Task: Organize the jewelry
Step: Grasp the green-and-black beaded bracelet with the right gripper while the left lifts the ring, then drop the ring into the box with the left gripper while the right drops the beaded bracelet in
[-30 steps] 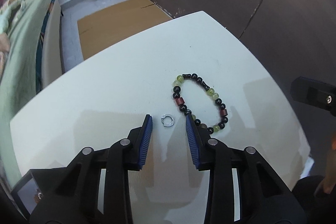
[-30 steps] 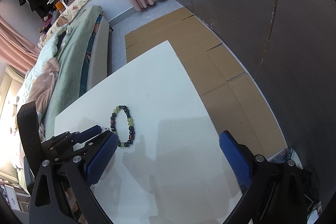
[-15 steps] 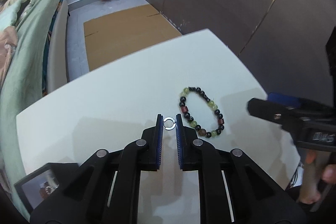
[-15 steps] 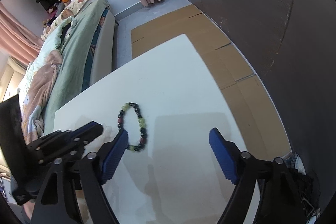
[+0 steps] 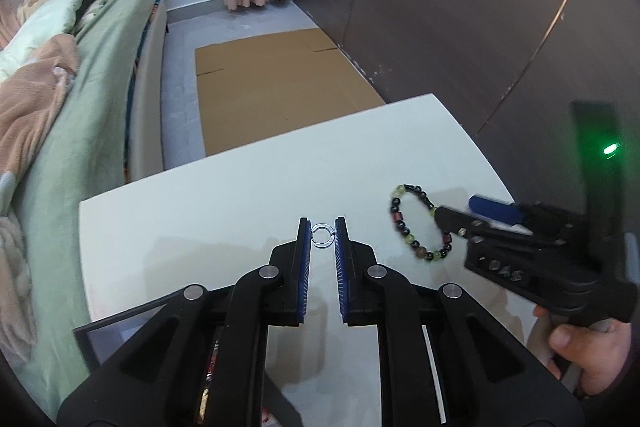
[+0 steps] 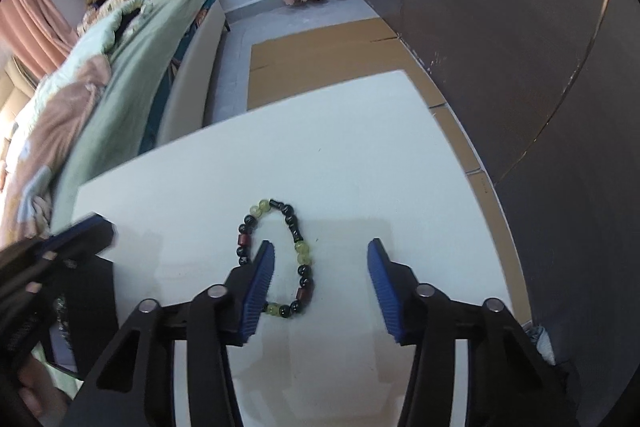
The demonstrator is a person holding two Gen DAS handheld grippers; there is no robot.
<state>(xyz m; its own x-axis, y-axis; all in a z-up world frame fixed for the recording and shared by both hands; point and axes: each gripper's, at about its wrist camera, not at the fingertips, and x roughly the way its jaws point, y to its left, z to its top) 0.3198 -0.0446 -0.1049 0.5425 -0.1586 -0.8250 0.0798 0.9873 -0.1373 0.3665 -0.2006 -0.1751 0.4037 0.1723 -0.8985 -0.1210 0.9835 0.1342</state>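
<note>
A small silver ring [image 5: 322,226] is pinched between the blue pads at the tip of my left gripper [image 5: 322,223], which is shut on it just above the white table [image 5: 200,227]. A beaded bracelet [image 5: 397,216] of black, green and red beads lies flat on the table to its right. My right gripper [image 6: 320,253] hangs over the bracelet [image 6: 303,251] with its jaws closing. The bracelet's right strand lies between them, untouched by the pads, and the left finger hides part of the left strand. The right gripper [image 5: 472,221] also shows in the left wrist view, held by a hand [image 5: 592,355].
A black box [image 6: 92,307] sits at the table's near left, under the left gripper [image 6: 72,235]. A bed with green bedding [image 5: 80,147] runs along the left. Flattened cardboard [image 5: 280,79] lies on the floor beyond the table, and a dark wall [image 5: 480,7] stands on the right.
My left gripper shut on the ring and lifted it off the table. The right gripper moved left over the bracelet, and its jaws narrowed.
</note>
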